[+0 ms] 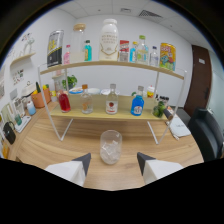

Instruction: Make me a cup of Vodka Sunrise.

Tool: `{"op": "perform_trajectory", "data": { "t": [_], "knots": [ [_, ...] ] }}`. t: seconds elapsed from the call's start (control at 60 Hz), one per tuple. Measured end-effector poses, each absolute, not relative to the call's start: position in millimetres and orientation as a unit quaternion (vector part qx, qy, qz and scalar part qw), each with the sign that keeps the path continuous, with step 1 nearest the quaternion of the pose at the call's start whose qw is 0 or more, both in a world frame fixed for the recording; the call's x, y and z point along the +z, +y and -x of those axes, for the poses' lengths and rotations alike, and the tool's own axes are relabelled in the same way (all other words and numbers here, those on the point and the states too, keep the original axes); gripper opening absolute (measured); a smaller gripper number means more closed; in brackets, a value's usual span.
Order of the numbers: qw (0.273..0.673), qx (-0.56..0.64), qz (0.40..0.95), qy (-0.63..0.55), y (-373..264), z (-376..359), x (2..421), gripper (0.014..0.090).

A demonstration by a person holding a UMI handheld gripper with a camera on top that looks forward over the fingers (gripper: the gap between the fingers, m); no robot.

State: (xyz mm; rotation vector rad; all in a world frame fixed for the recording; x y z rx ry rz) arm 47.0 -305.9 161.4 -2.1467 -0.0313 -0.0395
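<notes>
The gripper has its two fingers spread apart, holding nothing. One glass with ice stands on the table, just ahead, between the fingers. Four small bottles stand on the lower shelf. Their labels are too small to read.

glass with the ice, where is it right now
In the gripper view the glass stands on the wooden table, just ahead of the open gripper, in front of the shelf rack.
</notes>
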Motion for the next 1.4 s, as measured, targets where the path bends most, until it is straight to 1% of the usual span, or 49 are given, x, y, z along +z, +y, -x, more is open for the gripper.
{"op": "perform_trajectory", "data": {
  "t": [0.2,0.217,0.233,0.333,0.483,0.567,0.683,0.85,0.933,1.1,1.25,1.333,1.4],
  "knots": [
    [0.475,-0.017,0.880,-0.021,-315.5,-46.9,158.0,0.0864],
    [0.474,-0.018,0.880,-0.021,-317.3,-47.2,157.4,0.0819],
    [0.473,-0.019,0.881,-0.020,-319.5,-47.7,156.7,0.0864],
    [0.468,-0.019,0.883,-0.019,-333.2,-43.5,152.5,0.0863],
    [0.461,0.004,0.887,-0.019,-348.9,-5.6,137.9,0.0850],
    [0.478,0.014,0.878,-0.023,-345.3,25.4,141.5,0.0852],
    [0.517,0.037,0.854,-0.032,-322.2,72.4,162.8,0.0862],
    [0.573,0.047,0.818,-0.032,-265.8,115.8,197.0,0.0863],
    [0.585,0.045,0.809,-0.031,-234.0,127.9,205.0,0.0863],
    [0.587,0.031,0.809,-0.021,-178.3,136.1,207.1,0.0856],
    [0.591,0.012,0.807,-0.017,-139.9,135.2,202.6,0.0813],
    [0.588,0.008,0.809,-0.015,-125.2,135.8,197.1,0.0732],
    [0.583,0.004,0.812,-0.013,-116.3,136.0,191.2,0.0640]
  ]
}}
